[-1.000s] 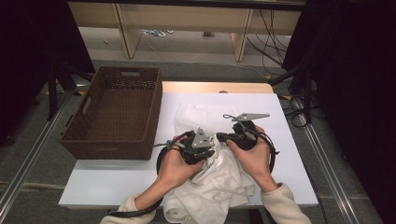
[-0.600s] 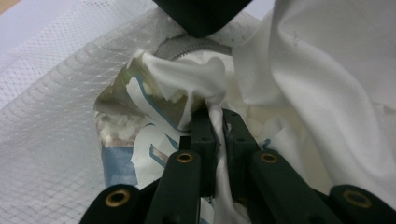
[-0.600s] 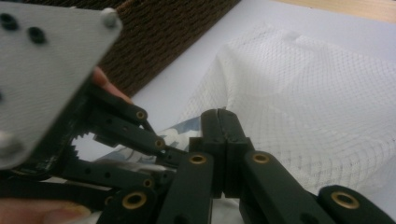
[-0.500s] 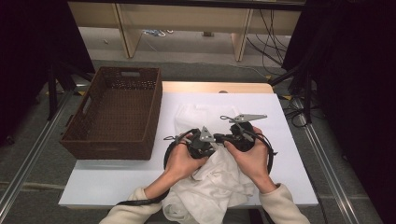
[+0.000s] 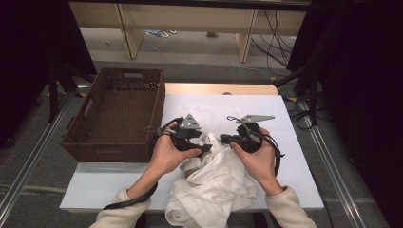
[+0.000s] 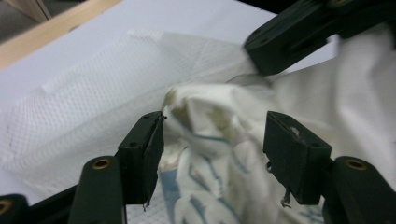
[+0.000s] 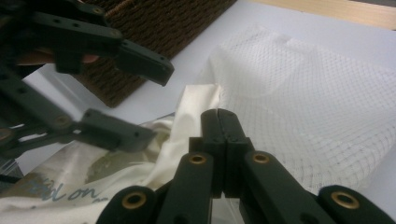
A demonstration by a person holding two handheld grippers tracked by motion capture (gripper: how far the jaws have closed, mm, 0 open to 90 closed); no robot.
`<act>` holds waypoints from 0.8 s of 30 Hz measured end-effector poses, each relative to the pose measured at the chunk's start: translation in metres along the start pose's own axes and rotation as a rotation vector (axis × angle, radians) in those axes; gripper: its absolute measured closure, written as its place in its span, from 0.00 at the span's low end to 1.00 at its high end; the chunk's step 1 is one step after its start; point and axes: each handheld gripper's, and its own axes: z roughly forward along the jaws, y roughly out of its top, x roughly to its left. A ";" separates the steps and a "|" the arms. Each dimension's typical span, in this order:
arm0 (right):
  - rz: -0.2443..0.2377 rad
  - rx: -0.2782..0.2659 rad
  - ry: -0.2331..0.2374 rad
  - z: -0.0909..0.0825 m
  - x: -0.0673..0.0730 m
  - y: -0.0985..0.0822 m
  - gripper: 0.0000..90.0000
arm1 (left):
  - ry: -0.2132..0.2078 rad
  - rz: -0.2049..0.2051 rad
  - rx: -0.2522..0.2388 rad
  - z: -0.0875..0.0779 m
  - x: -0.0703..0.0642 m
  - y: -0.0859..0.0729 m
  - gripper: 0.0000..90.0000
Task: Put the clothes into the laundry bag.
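A crumpled white printed cloth [image 5: 214,185] lies at the table's near edge, between the person's hands. My left gripper [image 5: 205,145] points right into its top fold. Its jaws have just been opening, and in the left gripper view they [image 6: 215,135] stand apart with a bunch of the cloth [image 6: 210,107] loose between them. My right gripper [image 5: 224,139] faces it from the right. In the right gripper view its jaws [image 7: 219,116] are shut on an edge of the cloth [image 7: 173,144]. The left gripper [image 7: 154,102] gapes close by.
A white mesh bag [image 6: 93,93] lies flat on the white table [image 5: 294,156] behind the cloth, also in the right gripper view [image 7: 303,93]. A brown wicker basket [image 5: 78,142] stands at the table's left edge. A wooden strip runs along the far edge.
The left gripper's jaws went from shut to wide apart, letting go of the cloth, and the left hand drew a little left, away from the right gripper. The right hand kept still.
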 end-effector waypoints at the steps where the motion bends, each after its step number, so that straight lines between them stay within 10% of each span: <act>1: -0.001 -0.001 0.006 0.000 0.000 0.000 1.00 | -0.031 -0.047 -0.003 0.005 0.005 -0.003 0.40; 7: 0.022 0.017 -0.005 0.002 0.002 -0.001 1.00 | -0.113 -0.139 0.084 0.036 0.016 -0.014 0.32; 10: 0.027 0.022 -0.003 0.004 0.002 -0.002 1.00 | -0.082 -0.099 0.125 0.046 0.016 -0.013 0.35; 16: 0.013 0.028 -0.013 0.005 0.002 -0.002 1.00 | -0.030 0.014 0.201 0.045 0.007 -0.009 0.77; 20: 0.001 0.021 -0.029 0.004 0.001 -0.002 1.00 | 0.003 -0.010 0.142 0.040 0.000 -0.009 0.91; 24: 0.016 0.005 -0.035 0.003 -0.002 -0.001 1.00 | 0.054 0.057 0.069 0.019 -0.021 -0.007 0.92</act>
